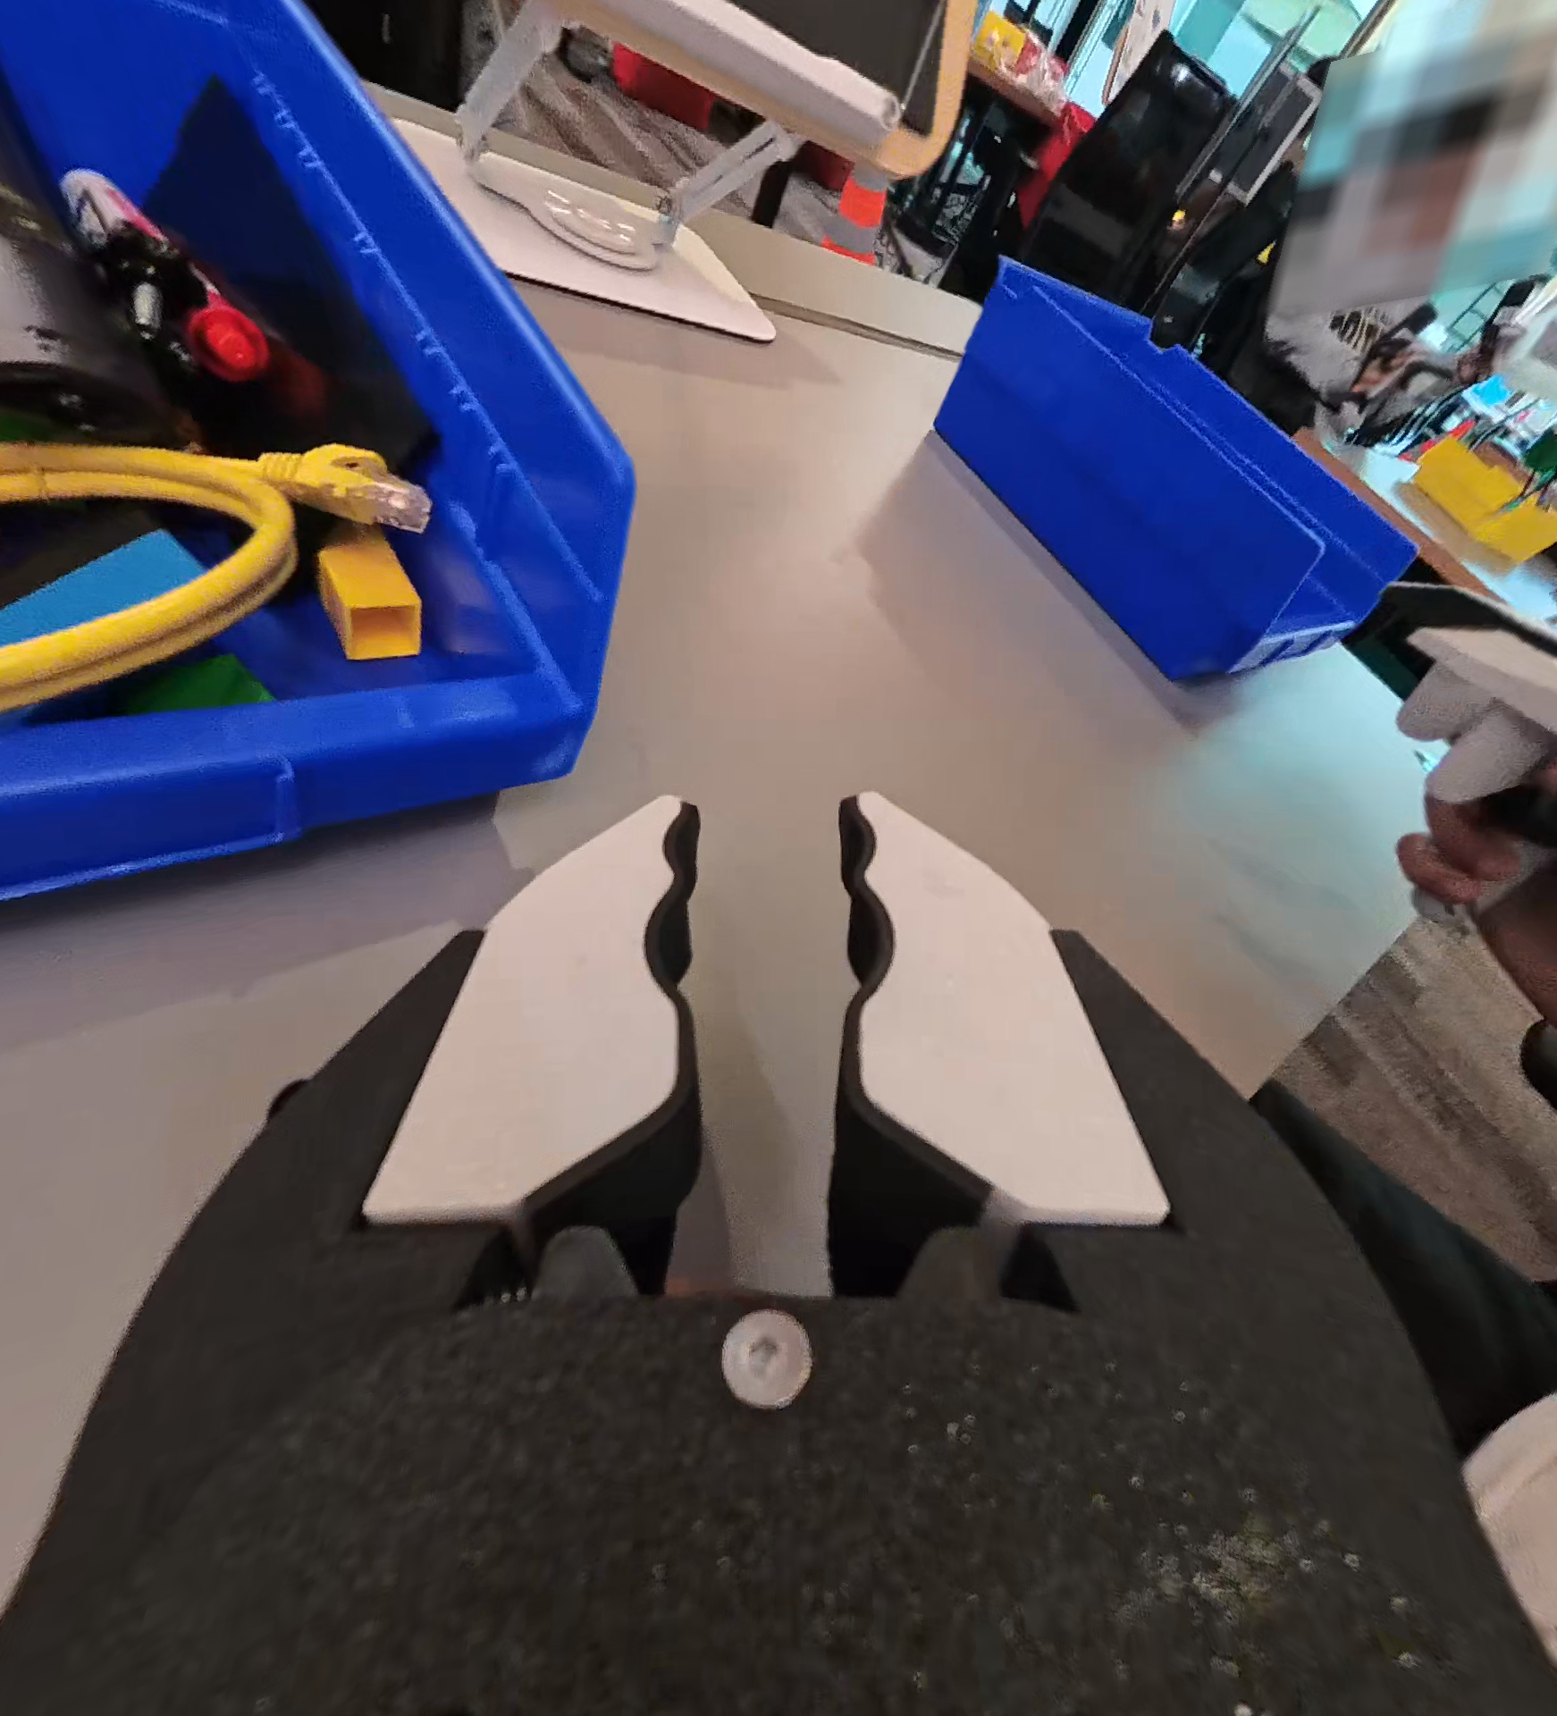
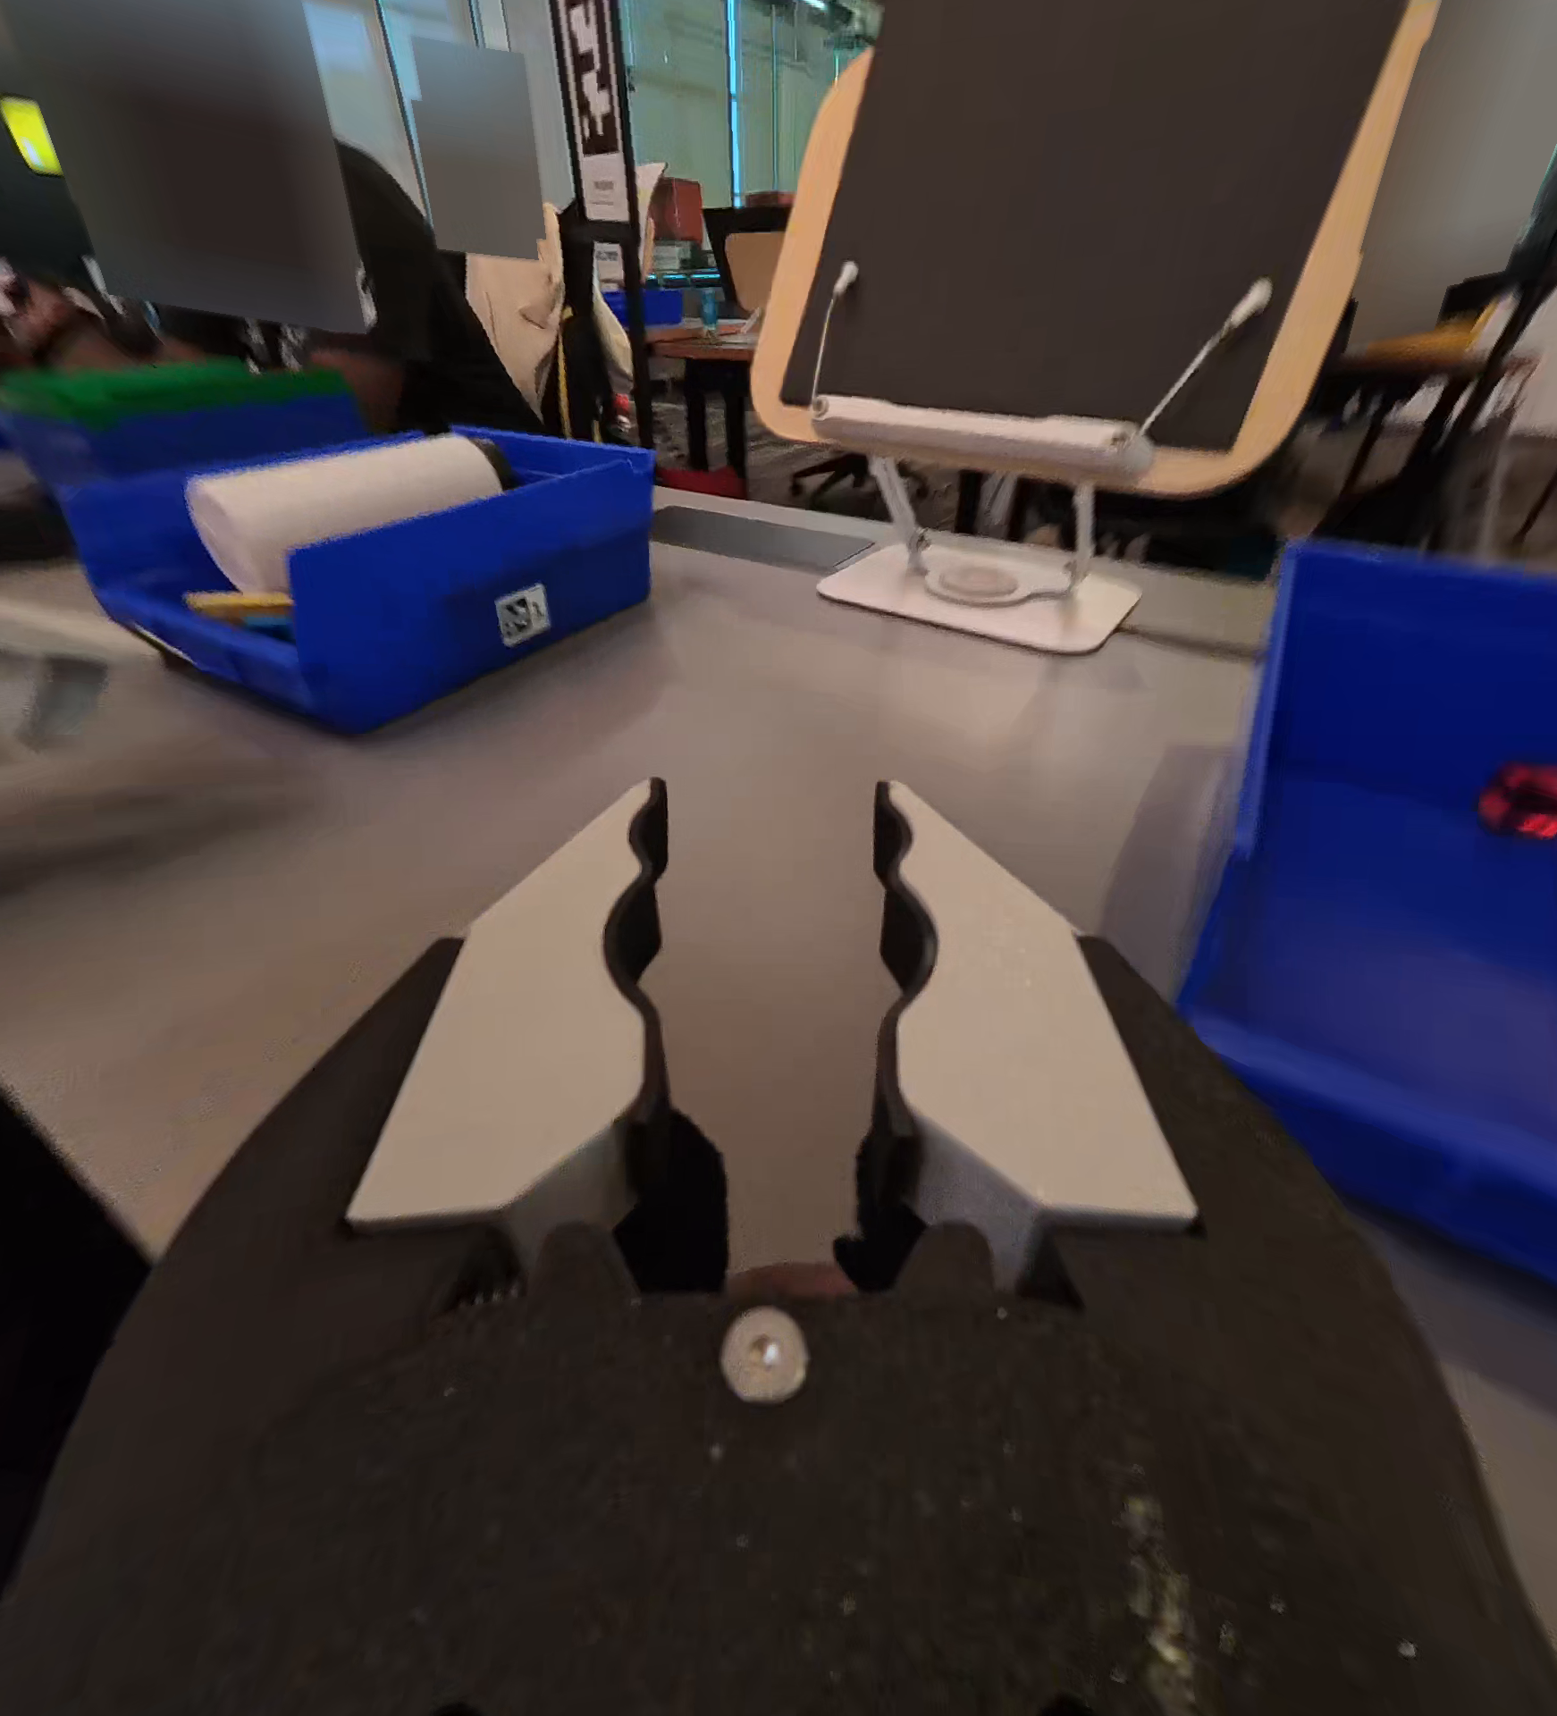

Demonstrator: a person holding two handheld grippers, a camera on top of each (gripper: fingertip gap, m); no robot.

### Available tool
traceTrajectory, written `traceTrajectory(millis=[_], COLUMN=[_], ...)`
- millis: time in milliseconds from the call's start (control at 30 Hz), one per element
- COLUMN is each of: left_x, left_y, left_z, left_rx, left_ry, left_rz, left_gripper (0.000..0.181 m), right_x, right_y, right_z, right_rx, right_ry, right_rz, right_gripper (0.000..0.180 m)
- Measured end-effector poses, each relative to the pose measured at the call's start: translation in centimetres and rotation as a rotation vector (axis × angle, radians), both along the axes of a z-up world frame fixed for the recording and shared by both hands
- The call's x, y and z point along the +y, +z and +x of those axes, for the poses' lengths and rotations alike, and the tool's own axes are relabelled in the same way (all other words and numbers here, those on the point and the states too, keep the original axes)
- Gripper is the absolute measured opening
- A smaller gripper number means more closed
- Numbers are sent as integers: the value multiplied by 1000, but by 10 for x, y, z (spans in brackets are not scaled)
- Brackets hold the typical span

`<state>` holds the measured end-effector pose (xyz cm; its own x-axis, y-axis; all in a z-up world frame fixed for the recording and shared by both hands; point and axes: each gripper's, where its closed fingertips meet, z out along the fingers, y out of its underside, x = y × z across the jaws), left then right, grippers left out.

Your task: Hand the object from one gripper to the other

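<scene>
left gripper (image 1: 767, 817): jaws apart, nothing between them, over bare grey table (image 1: 784, 594), bottom centre of left wrist view
right gripper (image 2: 767, 803): jaws apart, empty, bottom centre of right wrist view; also seen at right edge of left wrist view, held by a hand (image 1: 1462, 859)
object to hand over: cannot tell which item it is; neither gripper holds anything
left bin (image 1: 440, 306): blue, upper left of left wrist view; holds yellow cable (image 1: 106, 483), yellow block (image 1: 368, 599), red-capped marker (image 1: 199, 306), black cylinder (image 1: 4, 306)
second bin (image 1: 1155, 501): blue, upper right, well apart from left bin
stand (image 2: 979, 594): white base, top centre, carries dark panel (image 2: 1072, 204)
red item (image 2: 1532, 800): in blue bin at right edge of right wrist view, blurred
</scene>
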<state>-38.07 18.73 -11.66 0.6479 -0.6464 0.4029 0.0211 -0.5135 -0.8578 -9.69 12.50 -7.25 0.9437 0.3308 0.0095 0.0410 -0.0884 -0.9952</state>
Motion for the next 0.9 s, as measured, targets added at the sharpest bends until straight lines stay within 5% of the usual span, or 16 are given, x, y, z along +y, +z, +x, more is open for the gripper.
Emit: traceTrajectory(millis=[300,433,533,667,900], left_x=[1,6,17,63,181], left_y=[-3,9,30,47,23], left_z=[3,3,0,-14,-30], left_rx=[46,110,216,495,1036], left_ry=[-9,-73,-281,-522,-642], left_rz=[9,39,66,199,271], left_gripper=[29,33,35,36,40], right_x=[-4,-14,-13,-8,-4], right_y=[-20,-11,-11,-18,-32], right_z=[-30,-42,-39,-31,-27], right_rx=[-292,-243,-154,-91,-60], right_ry=[-3,63,63,60,54], right_rz=[57,101,65,5,-79], right_gripper=[37,32,32,32,32])
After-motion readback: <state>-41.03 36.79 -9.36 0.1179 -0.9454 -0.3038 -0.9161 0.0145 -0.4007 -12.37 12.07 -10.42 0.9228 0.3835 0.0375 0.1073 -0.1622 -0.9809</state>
